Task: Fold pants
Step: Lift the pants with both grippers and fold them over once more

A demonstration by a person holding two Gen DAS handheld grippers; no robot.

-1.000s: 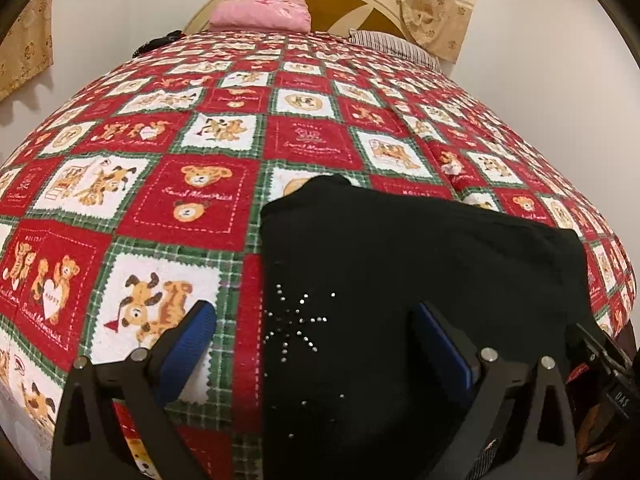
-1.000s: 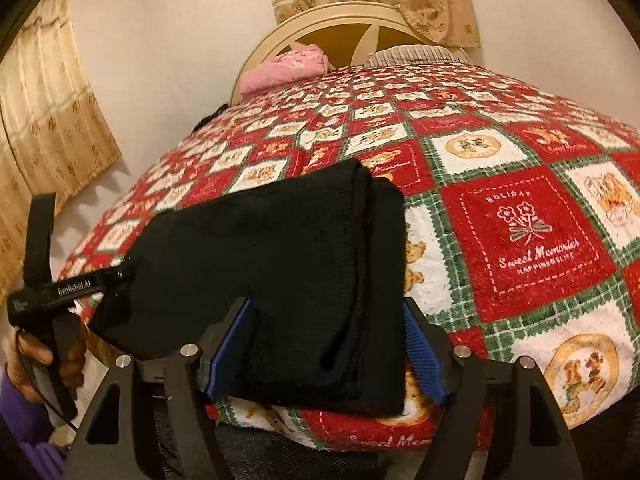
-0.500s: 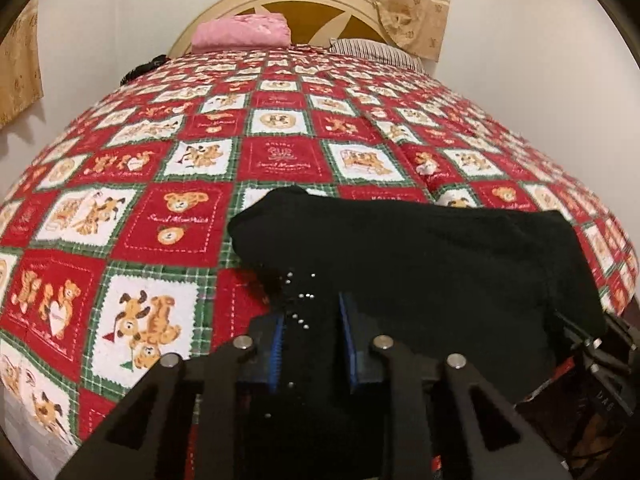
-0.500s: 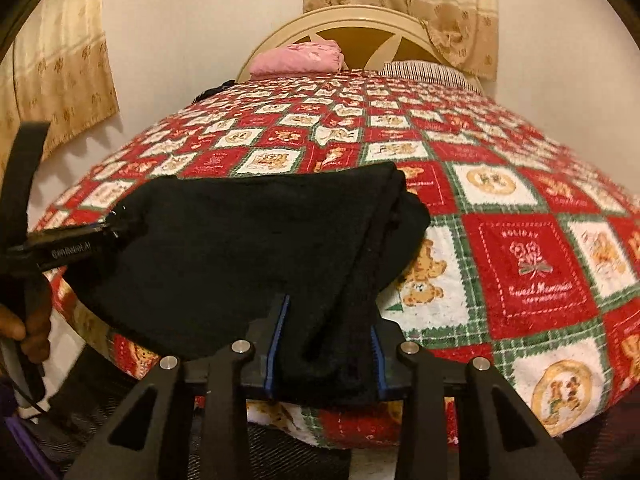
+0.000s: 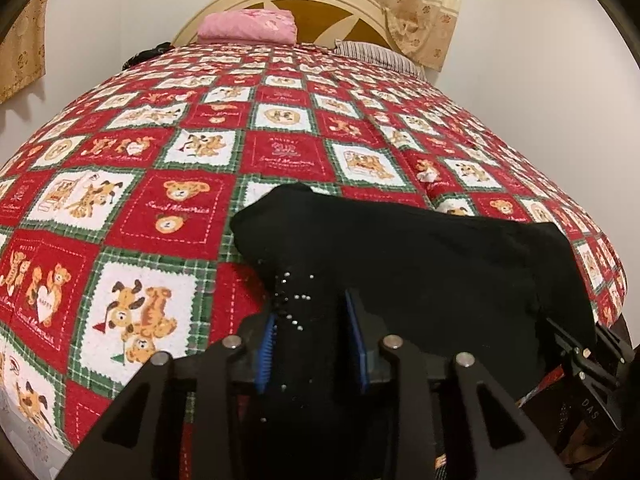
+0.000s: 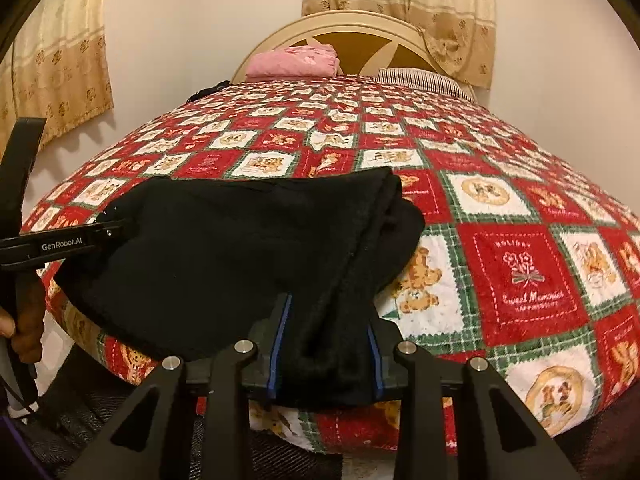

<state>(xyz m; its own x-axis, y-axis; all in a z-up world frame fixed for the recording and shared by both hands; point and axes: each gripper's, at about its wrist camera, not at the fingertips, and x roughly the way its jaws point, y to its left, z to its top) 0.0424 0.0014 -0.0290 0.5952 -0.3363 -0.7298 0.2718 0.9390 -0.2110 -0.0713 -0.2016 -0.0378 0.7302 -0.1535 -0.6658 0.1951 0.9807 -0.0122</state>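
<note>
- The black pants point(image 6: 240, 248) lay partly folded at the near edge of the bed, on the red teddy-bear quilt point(image 6: 520, 216), their near side draped over that edge, probably so both tools could reach them from where the person stood
- The left gripper point(image 5: 310, 344) had its blue-padded fingers point(image 5: 265, 354) pinching a bunch of the cloth at the pants' left end, just by the small rhinestone pattern point(image 5: 292, 296)
- The right gripper point(image 6: 326, 346) pinched the layered right end, where several thicknesses stacked up, and the grip seemingly kept those layers together
- With both near corners held, the likely step was to lift that side and carry it toward the far edge of the garment for another fold; this is a judgement
- A pink folded cloth point(image 5: 248, 26) and a striped pillow point(image 5: 376, 54) sat at the headboard point(image 5: 320, 4) end, well apart from the work
</note>
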